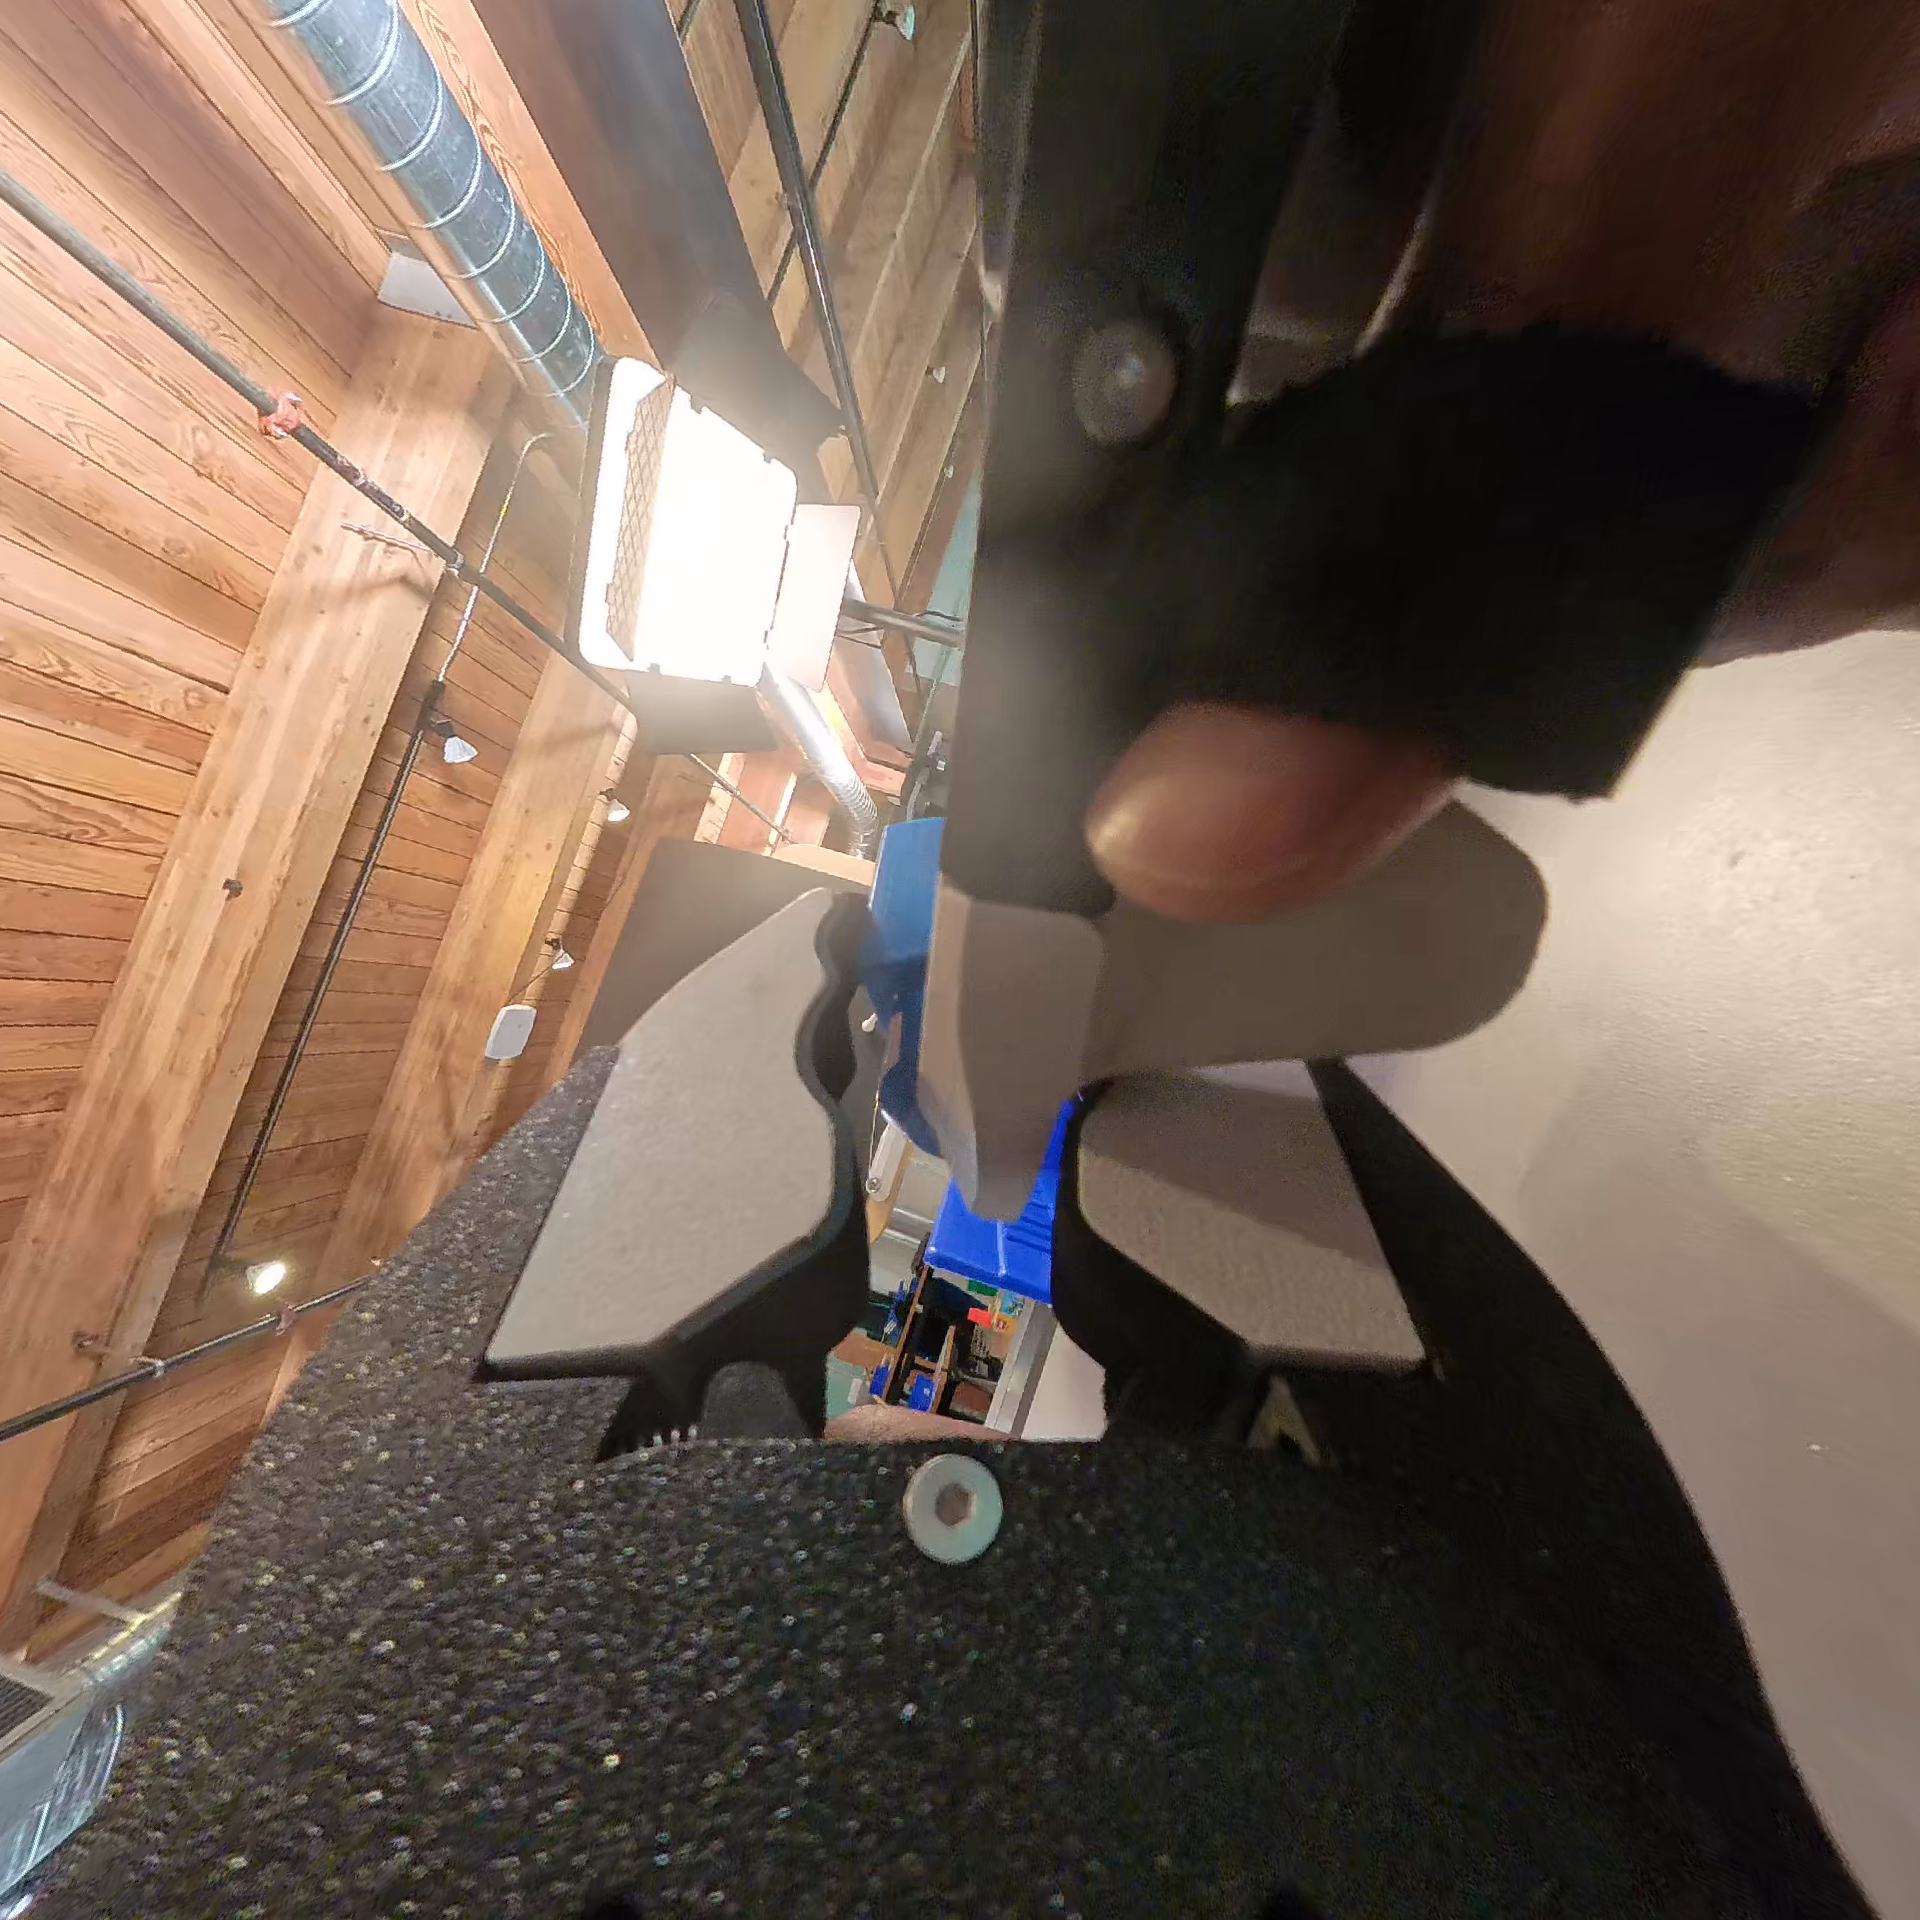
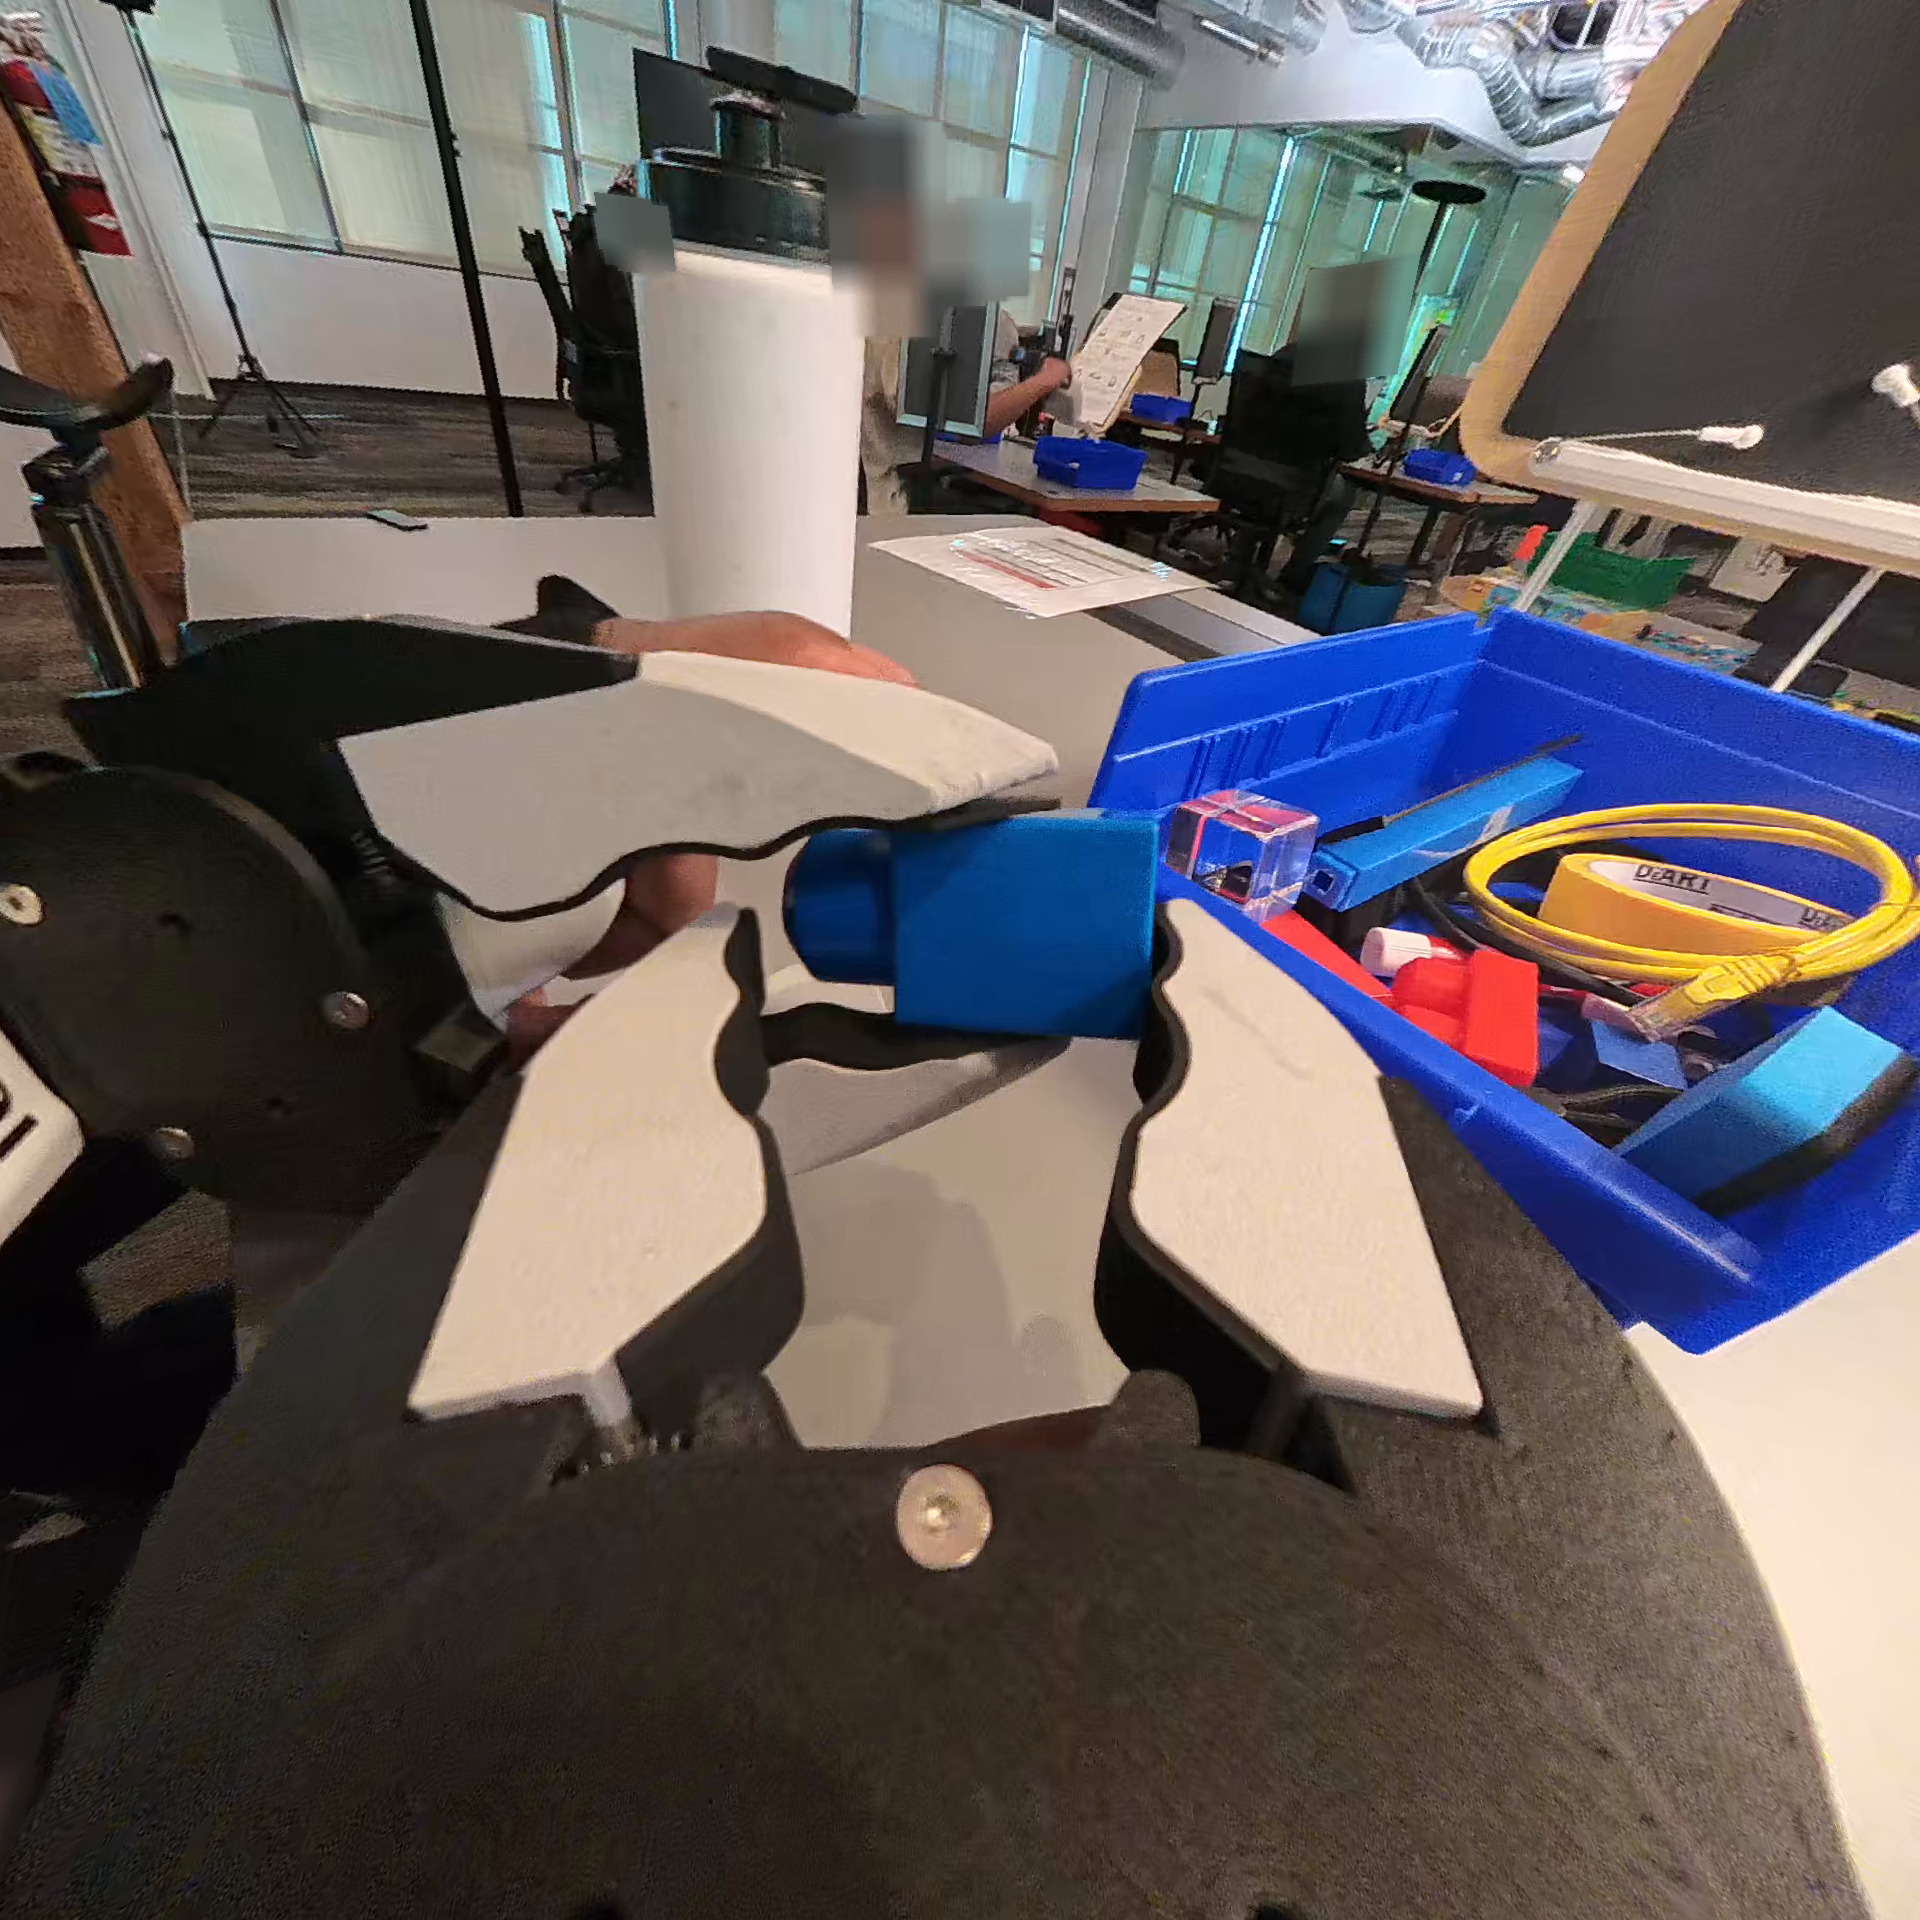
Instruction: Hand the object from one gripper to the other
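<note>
The left gripper (image 2: 1023, 920) is pinching a blue plastic block with a round cap (image 2: 997, 930). The right gripper (image 2: 951, 982) is spreading wide around that block, its right finger (image 2: 1288, 1174) touching it. Only the left wrist view is showing the wooden ceiling (image 1: 187, 623).

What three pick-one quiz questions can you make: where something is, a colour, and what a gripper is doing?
1. Where is the yellow cable?
A. In the bin
B. On the floor
C. On the bottle

2. What colour is the block?
A. Red
B. Blue
C. Green

3. The right gripper is:
A. Open
B. Shut on the block
C. Shut on tape

Answers:
1 A, the cable lies coiled in the bin.
2 B, the block is plainly blue.
3 A, its fingers stand spread either side of the block, which the left gripper holds.
</note>
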Motion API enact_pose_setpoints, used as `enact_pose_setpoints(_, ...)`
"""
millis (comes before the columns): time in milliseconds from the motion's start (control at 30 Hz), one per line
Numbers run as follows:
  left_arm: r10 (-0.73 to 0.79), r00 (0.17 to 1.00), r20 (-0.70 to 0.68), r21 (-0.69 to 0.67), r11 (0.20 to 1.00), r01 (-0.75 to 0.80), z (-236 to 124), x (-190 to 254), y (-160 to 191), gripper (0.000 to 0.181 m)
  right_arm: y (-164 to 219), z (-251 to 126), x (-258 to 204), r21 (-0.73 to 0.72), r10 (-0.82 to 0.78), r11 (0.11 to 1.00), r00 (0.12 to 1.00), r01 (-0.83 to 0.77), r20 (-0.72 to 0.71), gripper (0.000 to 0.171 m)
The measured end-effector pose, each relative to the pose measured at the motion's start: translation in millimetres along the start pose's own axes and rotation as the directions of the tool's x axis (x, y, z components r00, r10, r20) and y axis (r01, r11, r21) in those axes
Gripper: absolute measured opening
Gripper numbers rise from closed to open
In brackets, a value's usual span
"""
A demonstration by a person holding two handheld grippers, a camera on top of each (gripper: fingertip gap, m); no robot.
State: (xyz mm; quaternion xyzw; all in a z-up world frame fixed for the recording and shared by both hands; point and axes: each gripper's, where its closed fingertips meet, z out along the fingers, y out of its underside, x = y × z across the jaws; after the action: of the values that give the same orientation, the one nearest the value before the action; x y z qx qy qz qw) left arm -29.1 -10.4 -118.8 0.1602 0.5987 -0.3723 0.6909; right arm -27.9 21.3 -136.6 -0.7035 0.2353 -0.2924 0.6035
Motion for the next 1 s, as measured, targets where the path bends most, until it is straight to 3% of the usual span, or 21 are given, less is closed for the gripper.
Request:
enact_pose_setpoints(267, -0.076, 0.996, -0.039, 0.017, 0.997, 0.077, -1, 4, 1, 0.038, 3, 0, 1, -0.018, -0.019, 1.0, 1.0, 0.019, -0.009, 0.065)
enact_pose_setpoints(667, -0.196, 0.978, -0.071, -0.064, 0.979, 0.192, -5, 7, 23, 0.056, 5, -2, 15, -0.027, -0.007, 1.0, 0.997, 0.005, -0.077, 0.065)
enact_pose_setpoints(900, -0.395, 0.918, -0.02, -0.209, 0.9, 0.383, -12, 3, 53, 0.065, 4, -3, 17, -0.02, 0.007, 1.0, 0.996, -0.009, -0.085, 0.065)
enact_pose_setpoints(1000, -0.513, 0.858, 0.007, -0.209, 0.839, 0.503, -17, -3, 56, 0.066, 2, -4, 18, -0.007, 0.041, 0.999, 0.996, -0.042, -0.076, 0.065)
